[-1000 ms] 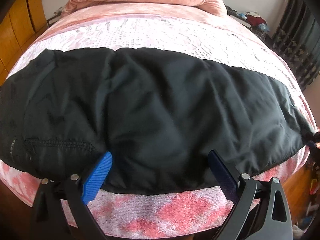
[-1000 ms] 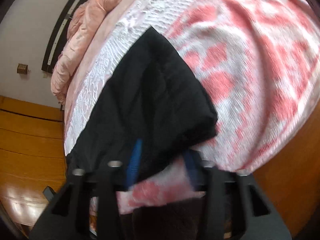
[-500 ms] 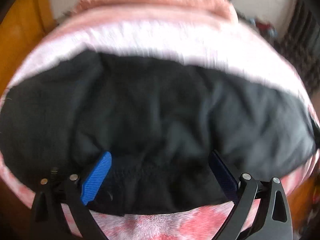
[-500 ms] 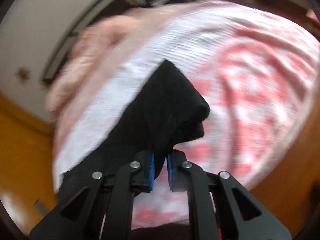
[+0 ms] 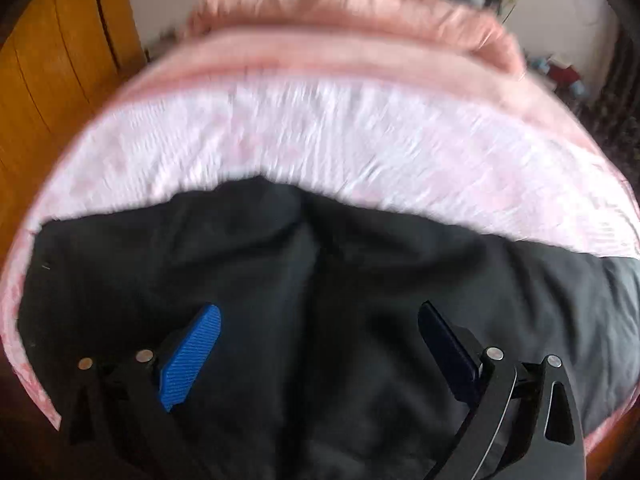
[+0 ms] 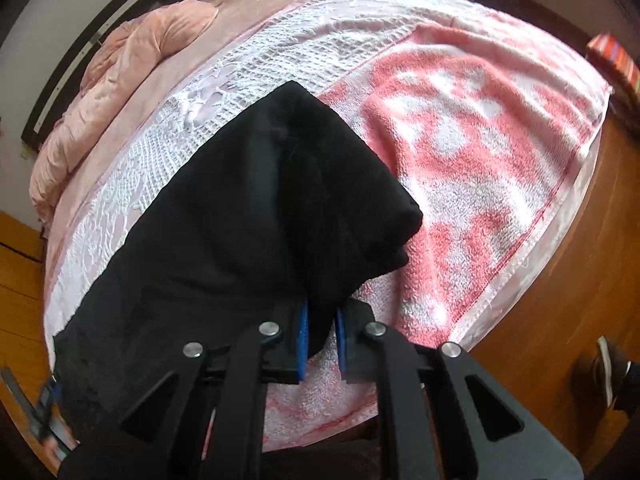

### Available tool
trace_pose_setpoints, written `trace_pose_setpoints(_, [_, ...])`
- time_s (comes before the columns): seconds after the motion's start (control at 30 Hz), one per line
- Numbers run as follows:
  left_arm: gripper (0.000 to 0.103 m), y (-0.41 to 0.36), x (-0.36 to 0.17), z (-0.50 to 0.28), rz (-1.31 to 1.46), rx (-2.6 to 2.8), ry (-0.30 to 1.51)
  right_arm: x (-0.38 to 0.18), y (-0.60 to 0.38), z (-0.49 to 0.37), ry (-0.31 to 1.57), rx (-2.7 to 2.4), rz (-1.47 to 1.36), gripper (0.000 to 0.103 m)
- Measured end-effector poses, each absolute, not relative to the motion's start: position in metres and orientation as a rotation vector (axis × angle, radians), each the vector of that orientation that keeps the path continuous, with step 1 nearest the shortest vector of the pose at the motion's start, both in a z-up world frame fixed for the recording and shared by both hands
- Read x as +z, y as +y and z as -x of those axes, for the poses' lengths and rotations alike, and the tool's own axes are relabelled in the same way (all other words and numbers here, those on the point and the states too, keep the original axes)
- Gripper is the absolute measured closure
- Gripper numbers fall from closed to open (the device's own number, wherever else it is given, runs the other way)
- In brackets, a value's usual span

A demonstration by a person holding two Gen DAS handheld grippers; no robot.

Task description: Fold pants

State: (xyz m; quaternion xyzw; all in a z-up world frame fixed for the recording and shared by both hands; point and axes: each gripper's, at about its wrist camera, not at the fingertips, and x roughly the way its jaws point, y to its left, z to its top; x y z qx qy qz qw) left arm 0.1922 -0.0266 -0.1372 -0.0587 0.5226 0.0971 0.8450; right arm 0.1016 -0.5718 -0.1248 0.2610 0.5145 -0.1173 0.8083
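Black pants (image 5: pixel 320 280) lie across the near edge of a bed. My left gripper (image 5: pixel 320 348) is open, its blue pads spread wide over the black cloth and holding nothing. In the right wrist view the pants (image 6: pixel 248 216) run from the leg end down to the left. My right gripper (image 6: pixel 320 336) is shut on the edge of the leg end, with cloth pinched between the blue pads and lifted into a fold.
The bed has a pink and white patterned towel (image 6: pixel 480 168) and a white lace cover (image 5: pixel 320 128). A pink quilt (image 5: pixel 352 12) is piled at the far end. A wooden wardrobe (image 5: pixel 52 64) stands at the left. Wooden floor (image 6: pixel 580 280) lies to the right.
My right gripper went from open to shut on the leg end of the pants and lifted it. My left gripper moved forward over the pants, still open.
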Motion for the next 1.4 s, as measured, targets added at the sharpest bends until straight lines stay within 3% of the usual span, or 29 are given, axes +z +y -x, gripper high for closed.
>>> trace_pose_setpoints(0.1, [0.003,-0.013,-0.156,-0.201,0.183,0.217,1.146,-0.128,-0.574,-0.103,1.108,-0.248,-0.588,0.092])
trace_pose_setpoints(0.3, [0.004,-0.051,-0.126,-0.169,0.202,0.155,1.046,-0.126,-0.576,-0.102,1.110,-0.232,-0.594,0.090])
trace_pose_setpoints(0.5, [0.004,-0.136,-0.131,-0.144,0.162,-0.062,1.060,-0.127,-0.576,-0.100,1.111,-0.232,-0.600,0.080])
trace_pose_setpoints(0.6, [0.003,-0.158,-0.164,-0.149,0.043,-0.039,1.109,-0.132,-0.578,-0.098,1.120,-0.233,-0.617,0.075])
trace_pose_setpoints(0.7, [0.004,-0.166,-0.162,-0.145,-0.033,-0.047,1.075,-0.136,-0.579,-0.098,1.131,-0.223,-0.624,0.070])
trace_pose_setpoints(0.97, [0.004,-0.077,-0.105,-0.093,0.138,0.047,1.020,-0.084,-0.563,-0.066,0.987,-0.432,-0.436,0.070])
trace_pose_setpoints(1.13, [0.004,0.012,-0.105,-0.055,0.337,0.205,1.075,-0.044,-0.492,-0.063,0.897,-0.277,-0.286,0.066])
trace_pose_setpoints(1.2, [0.004,0.038,-0.108,-0.044,0.383,0.253,1.082,-0.041,-0.458,-0.071,0.918,-0.142,-0.278,0.059])
trace_pose_setpoints(1.4, [0.005,0.101,-0.124,-0.025,0.667,0.254,1.108,-0.073,-0.297,-0.101,1.101,0.300,-0.200,0.059])
